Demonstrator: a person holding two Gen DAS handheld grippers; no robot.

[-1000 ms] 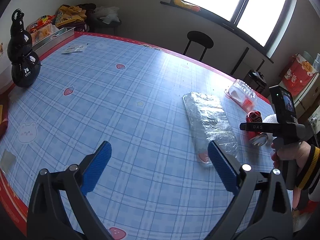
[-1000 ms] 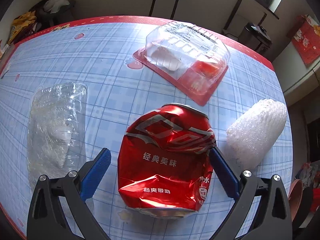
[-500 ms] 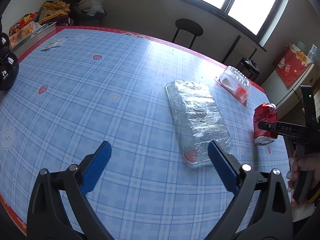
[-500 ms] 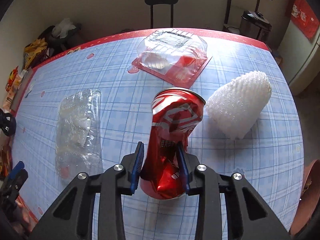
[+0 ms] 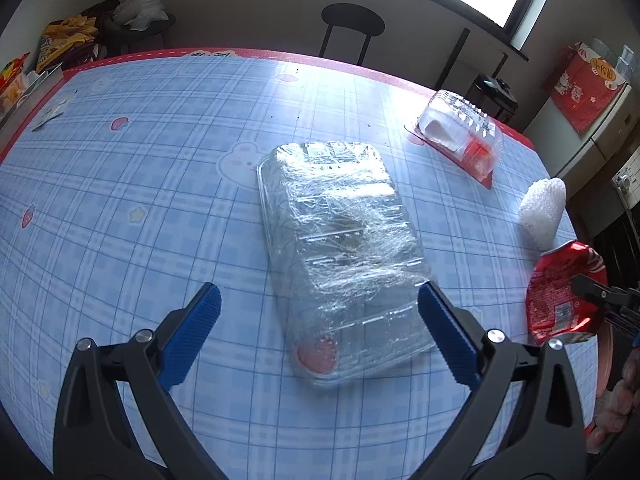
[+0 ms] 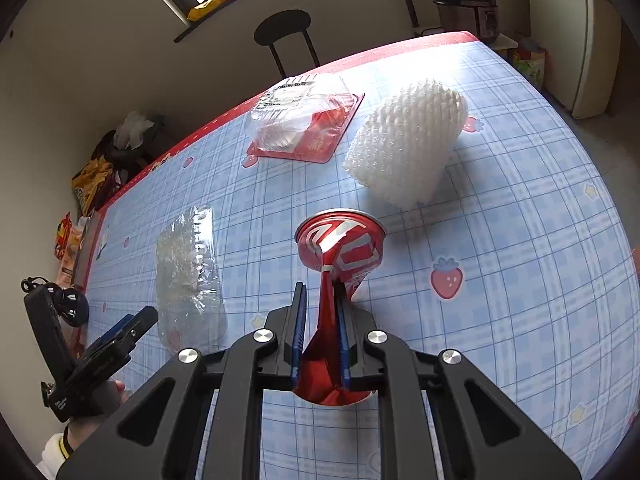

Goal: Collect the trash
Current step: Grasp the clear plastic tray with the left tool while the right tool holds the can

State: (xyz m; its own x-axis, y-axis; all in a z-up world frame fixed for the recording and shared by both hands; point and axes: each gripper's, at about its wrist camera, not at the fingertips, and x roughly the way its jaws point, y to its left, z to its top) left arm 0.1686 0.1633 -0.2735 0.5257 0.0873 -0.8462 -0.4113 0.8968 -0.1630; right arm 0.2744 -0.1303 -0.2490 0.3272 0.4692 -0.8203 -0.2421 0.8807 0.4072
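Note:
My right gripper (image 6: 320, 296) is shut on a crushed red can (image 6: 340, 248) and holds it above the blue checked table; the can also shows at the right edge of the left wrist view (image 5: 564, 292). My left gripper (image 5: 320, 308) is open, its blue pads either side of the near end of a clear plastic tray wrapped in film (image 5: 340, 232), a little above it. The tray also shows in the right wrist view (image 6: 186, 264). A clear and red blister pack (image 5: 460, 136) (image 6: 304, 120) and a white foam net sleeve (image 5: 544, 208) (image 6: 408, 144) lie further off.
The table (image 5: 120, 200) has a red rim. A black stool (image 5: 352, 24) stands behind its far edge. Snack bags (image 5: 68, 40) and a metal tray sit at the far left. A rice cooker (image 6: 468, 8) stands past the far right corner.
The right gripper has squeezed the can flatter and lifted it. The left gripper has moved forward and right, so that the wrapped tray lies between its open fingers.

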